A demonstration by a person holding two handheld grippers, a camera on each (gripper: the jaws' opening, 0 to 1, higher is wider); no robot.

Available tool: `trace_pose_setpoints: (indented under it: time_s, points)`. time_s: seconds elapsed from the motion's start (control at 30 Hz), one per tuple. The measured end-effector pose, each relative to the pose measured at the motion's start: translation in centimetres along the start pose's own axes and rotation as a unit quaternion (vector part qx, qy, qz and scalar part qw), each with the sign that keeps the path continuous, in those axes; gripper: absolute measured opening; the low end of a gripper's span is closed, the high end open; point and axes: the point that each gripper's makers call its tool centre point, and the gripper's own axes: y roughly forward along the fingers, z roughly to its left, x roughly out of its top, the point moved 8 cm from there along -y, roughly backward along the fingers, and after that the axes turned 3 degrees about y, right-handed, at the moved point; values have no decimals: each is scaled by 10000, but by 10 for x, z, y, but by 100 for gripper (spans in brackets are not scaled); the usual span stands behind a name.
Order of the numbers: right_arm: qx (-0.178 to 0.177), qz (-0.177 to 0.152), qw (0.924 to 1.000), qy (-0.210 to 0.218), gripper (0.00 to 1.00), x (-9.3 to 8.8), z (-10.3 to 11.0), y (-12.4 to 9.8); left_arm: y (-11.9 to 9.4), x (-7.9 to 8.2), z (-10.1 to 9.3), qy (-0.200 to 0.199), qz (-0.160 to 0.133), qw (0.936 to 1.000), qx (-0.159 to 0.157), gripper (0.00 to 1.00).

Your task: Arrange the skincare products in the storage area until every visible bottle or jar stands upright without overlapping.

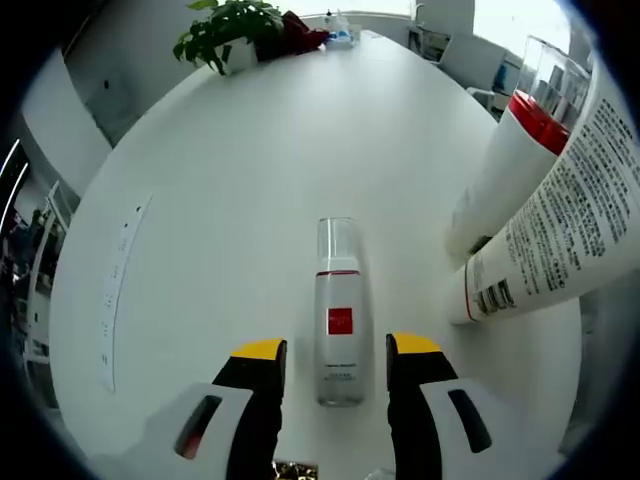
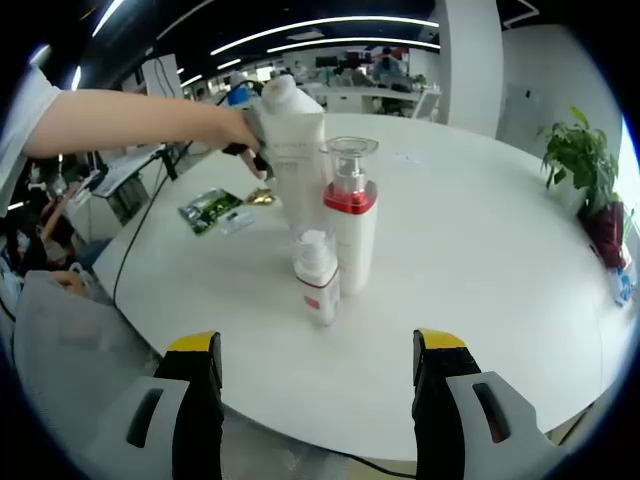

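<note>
A small white bottle (image 1: 339, 330) with a clear cap and a red square label sits between the jaws of my left gripper (image 1: 338, 348), cap pointing away from the camera. The jaws are open, with a gap on each side. To its right a white bottle with a red collar (image 1: 500, 165) and a large white bottle with printed text (image 1: 560, 230) rise close by. In the right gripper view the small bottle (image 2: 318, 280) looks upright, in front of the red-collared bottle (image 2: 352, 230) and the tall white bottle (image 2: 293, 150). My right gripper (image 2: 320, 345) is open and empty near the table edge.
The round white table (image 2: 480, 260) has a potted plant (image 1: 230, 30) and a red item at its far side. A green packet (image 2: 210, 210) lies beyond the bottles. A person's arm (image 2: 130, 120) reaches in from the left behind the tall bottle. Office desks surround the table.
</note>
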Motion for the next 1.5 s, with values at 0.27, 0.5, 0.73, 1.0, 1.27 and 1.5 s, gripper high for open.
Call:
trace_pose_setpoints:
  time_s: [0.27, 0.5, 0.73, 1.0, 1.27, 1.5]
  points:
    - [-8, 10, 10000, -12, 78, 0, 0, 0, 5, 8, -2, 169, 89, 9997, -161, 31]
    - [-43, 5, 10000, 15, 78, 0, -1, 0, 8, 5, 2, 158, 135, 9997, -135, 26]
    - [-65, 14, 10000, 5, 78, 0, -2, -1, 10, 4, 5, 46, 164, 9998, -54, 25]
    - [-72, 7, 10000, -14, 78, 0, -1, -1, -2, 6, 5, -206, 44, 9998, -17, 25]
    - [-39, -5, 9999, -94, 78, 2, 0, -1, -28, -2, 4, -579, -163, 9981, 156, 25]
    - [-21, -82, 9999, -139, 78, 3, 0, 0, -52, -13, -2, -787, -240, 9959, 384, 25]
